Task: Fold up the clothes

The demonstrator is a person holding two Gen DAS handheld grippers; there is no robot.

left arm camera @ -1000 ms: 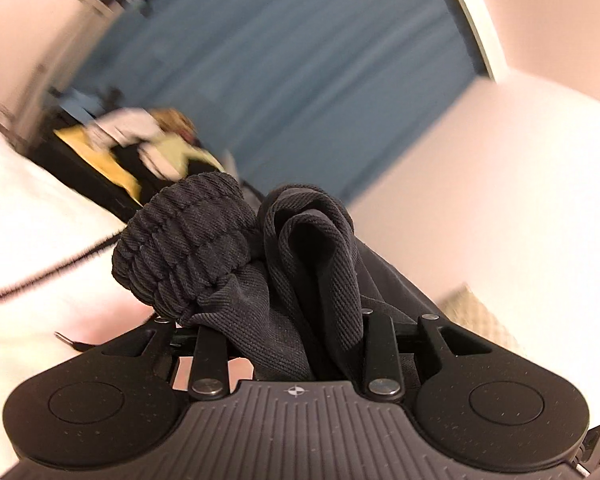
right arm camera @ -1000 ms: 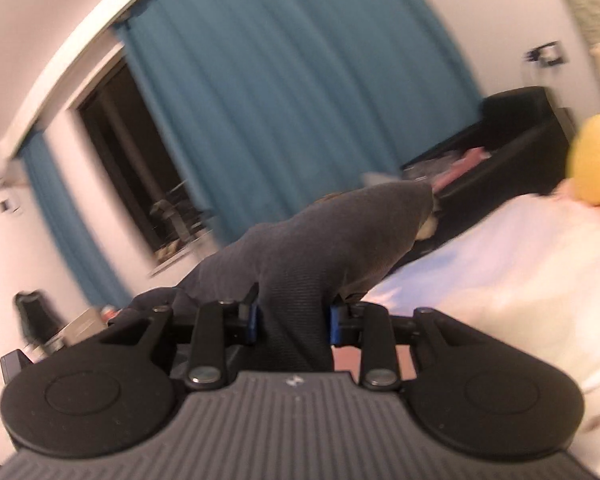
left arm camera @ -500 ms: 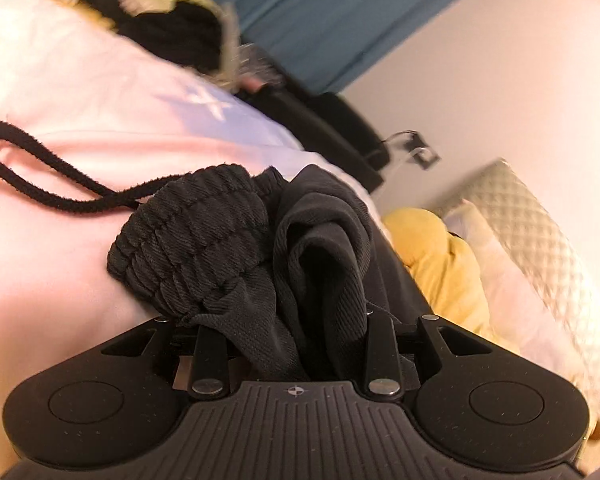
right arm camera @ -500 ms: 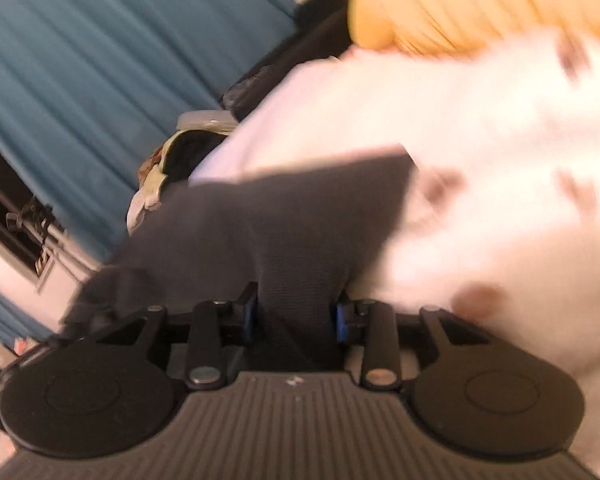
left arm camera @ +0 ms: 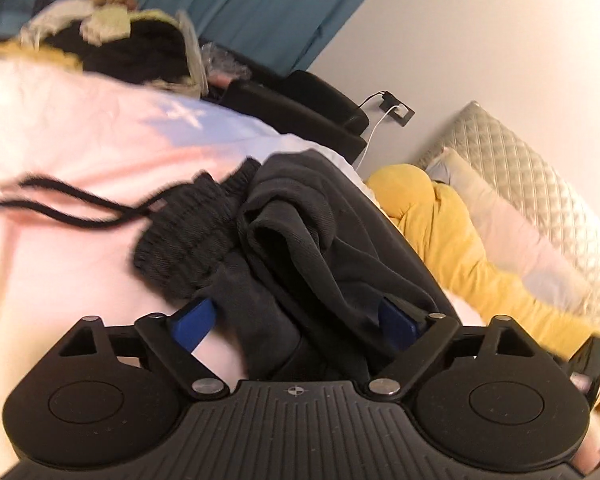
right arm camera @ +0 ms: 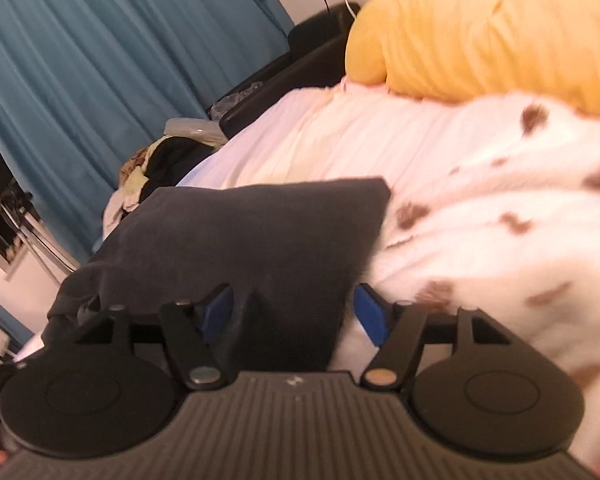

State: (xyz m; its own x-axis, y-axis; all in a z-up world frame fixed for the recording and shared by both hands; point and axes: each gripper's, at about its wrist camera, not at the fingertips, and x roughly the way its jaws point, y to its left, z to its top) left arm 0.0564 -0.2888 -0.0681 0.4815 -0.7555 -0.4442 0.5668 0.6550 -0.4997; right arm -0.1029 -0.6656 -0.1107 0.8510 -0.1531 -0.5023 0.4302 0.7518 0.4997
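A dark grey garment with a ribbed waistband (left arm camera: 188, 240) and black drawstring (left arm camera: 60, 200) lies bunched on the pale bed cover. My left gripper (left arm camera: 296, 320) is open, its blue pads (left arm camera: 192, 320) spread on either side of the bunched cloth (left arm camera: 308, 240). In the right wrist view the same garment's flat end (right arm camera: 260, 232) lies on the bed. My right gripper (right arm camera: 296, 312) is open too, with cloth lying loose between its blue pads (right arm camera: 370, 314).
A yellow plush pillow (left arm camera: 440, 220) (right arm camera: 480, 32) and quilted headboard (left arm camera: 532, 184) are at the bed's head. A white spotted blanket (right arm camera: 500, 220) lies to the right. A pile of clothes (left arm camera: 112, 40) sits beyond the bed, before blue curtains (right arm camera: 100, 60).
Both grippers have opened and let go of the dark garment, which they brought down from the air onto the bed.
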